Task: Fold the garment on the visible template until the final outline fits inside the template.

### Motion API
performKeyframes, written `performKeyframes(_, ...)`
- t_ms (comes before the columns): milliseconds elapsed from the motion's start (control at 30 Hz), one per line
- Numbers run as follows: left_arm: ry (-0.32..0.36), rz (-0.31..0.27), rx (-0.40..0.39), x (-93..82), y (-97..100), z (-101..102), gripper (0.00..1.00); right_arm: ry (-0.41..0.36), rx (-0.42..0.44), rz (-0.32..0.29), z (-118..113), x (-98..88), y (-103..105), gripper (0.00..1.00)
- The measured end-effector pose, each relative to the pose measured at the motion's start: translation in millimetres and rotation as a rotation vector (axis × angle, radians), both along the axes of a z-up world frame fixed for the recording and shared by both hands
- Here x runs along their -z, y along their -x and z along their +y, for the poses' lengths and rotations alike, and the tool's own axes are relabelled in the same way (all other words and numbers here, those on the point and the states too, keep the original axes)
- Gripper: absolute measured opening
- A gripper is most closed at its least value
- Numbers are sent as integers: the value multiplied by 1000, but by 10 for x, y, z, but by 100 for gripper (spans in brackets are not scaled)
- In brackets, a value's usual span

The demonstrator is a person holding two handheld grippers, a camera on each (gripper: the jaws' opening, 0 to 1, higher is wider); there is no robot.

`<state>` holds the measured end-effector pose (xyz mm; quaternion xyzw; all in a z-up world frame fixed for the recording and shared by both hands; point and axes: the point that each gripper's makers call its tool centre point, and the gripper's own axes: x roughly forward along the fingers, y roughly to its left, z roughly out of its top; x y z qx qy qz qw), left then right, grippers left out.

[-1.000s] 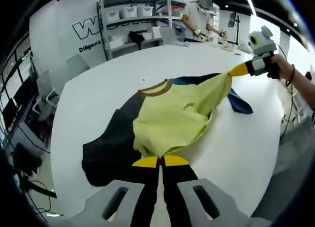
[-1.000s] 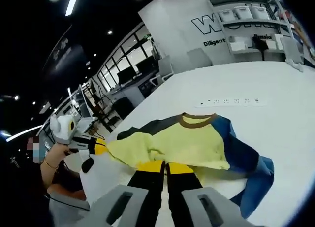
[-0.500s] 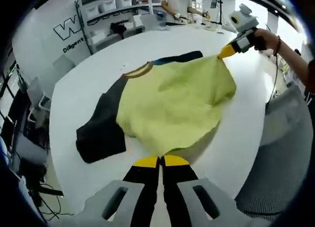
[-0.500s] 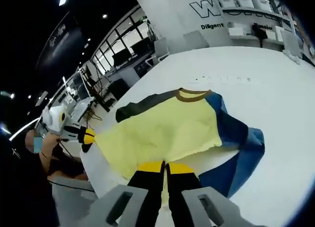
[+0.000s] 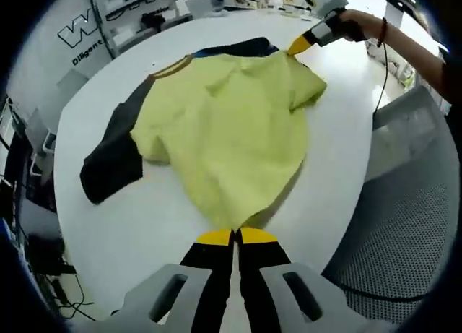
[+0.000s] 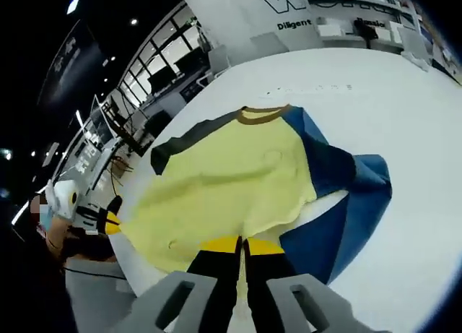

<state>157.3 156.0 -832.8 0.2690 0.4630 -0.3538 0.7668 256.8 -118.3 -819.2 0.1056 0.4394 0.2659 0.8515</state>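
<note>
**Garment stretched between two grips, hem near the counter edge**

Garment (image 5: pixel 224 131) is lying spread over the white round counter (image 5: pixel 101 225), yellow body uppermost, brown collar (image 6: pixel 261 115) pointing away from the person. In the left gripper view a dark sleeve (image 5: pixel 108 159) is trailing off one side; in the right gripper view a blue sleeve (image 6: pixel 346 203) is bunching on the other.

Risks, as judged from here:
- Hem is sitting close to the near counter edge. Any pull toward the person is likely dragging cloth over the rim and out of the workspace.
- No template outline is showing on the counter; the cloth may be covering it, so alignment is a guess.
- Blue sleeve is lying creased and partly under the body; folding over it is likely trapping a lump and widening the final outline.
- Uneven tension between the two grips is likely skewing the body.

Left gripper (image 5: pixel 235 236): jaws pressed together, pinching one yellow hem corner. Right gripper (image 6: pixel 242 244): jaws pressed together on the other corner; it is also appearing in the left gripper view, far side, in the person's hand (image 5: pixel 354 24).
</note>
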Motion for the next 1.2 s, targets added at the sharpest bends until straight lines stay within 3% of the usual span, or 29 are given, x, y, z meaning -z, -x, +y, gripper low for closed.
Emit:
performKeyframes(67,-18,-2,16,4,56,-26,2,9,2,11,-4,64,4,0)
performKeyframes(167,-58,-6,66,18,137,-71,2,48,-16,-14,-8,123,-5,0)
performKeyframes(300,-63,-16,92,23,182,-177,2,61,-23,-60,6,143,-54,0)
performKeyframes(533,-103,0,87,141,207,-150,2,96,-8,-83,-21,236,-124,0)
performKeyframes(800,-114,17,58,182,252,-105,2,154,0,-58,-131,358,-74,0)
performKeyframes(833,-102,20,43,183,255,-111,2,150,18,-51,-154,350,-62,0)
performKeyframes(933,-53,22,-25,177,248,-121,2,119,30,-115,-183,179,-23,0)
performKeyframes(967,-42,25,-34,177,253,-122,3,106,31,-126,-188,136,5,4)
performKeyframes(1067,7,21,-68,167,265,-151,11,82,30,-146,-200,57,81,16)
performKeyframes(1200,47,-25,-75,139,269,-176,26,53,39,-197,-251,-91,244,24)
